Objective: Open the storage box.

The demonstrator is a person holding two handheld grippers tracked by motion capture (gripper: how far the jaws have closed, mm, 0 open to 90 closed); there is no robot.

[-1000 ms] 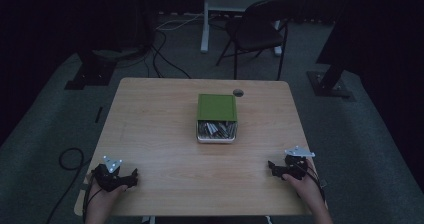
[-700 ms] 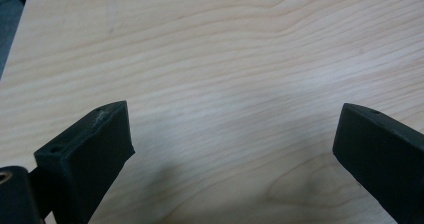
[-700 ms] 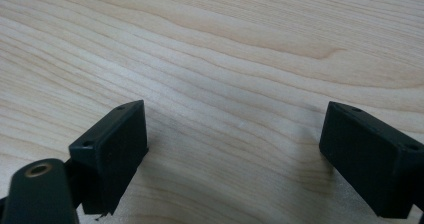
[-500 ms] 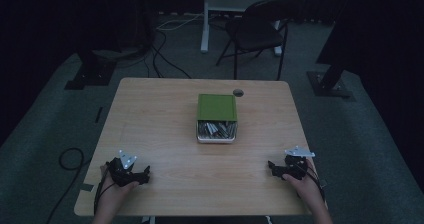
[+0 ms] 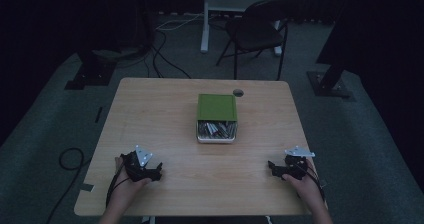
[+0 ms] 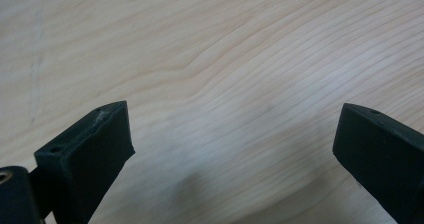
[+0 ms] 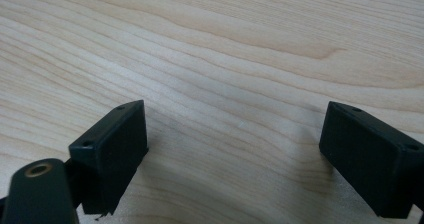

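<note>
Jaws spread wide with nothing between them on the left gripper (image 5: 156,173), near the table's near left corner; in the left gripper view its blunt, matte black blocks hang over pale wood with fine wavy grain. The table (image 5: 150,114) is a smooth, light rectangle with rounded corners. At its middle, well apart from both grippers, sits a white box (image 5: 216,132) half covered by a flat green lid (image 5: 216,107), with silvery and dark pieces inside, too small to tell. The right gripper (image 5: 272,167), at the near right, also has spread, empty jaws.
</note>
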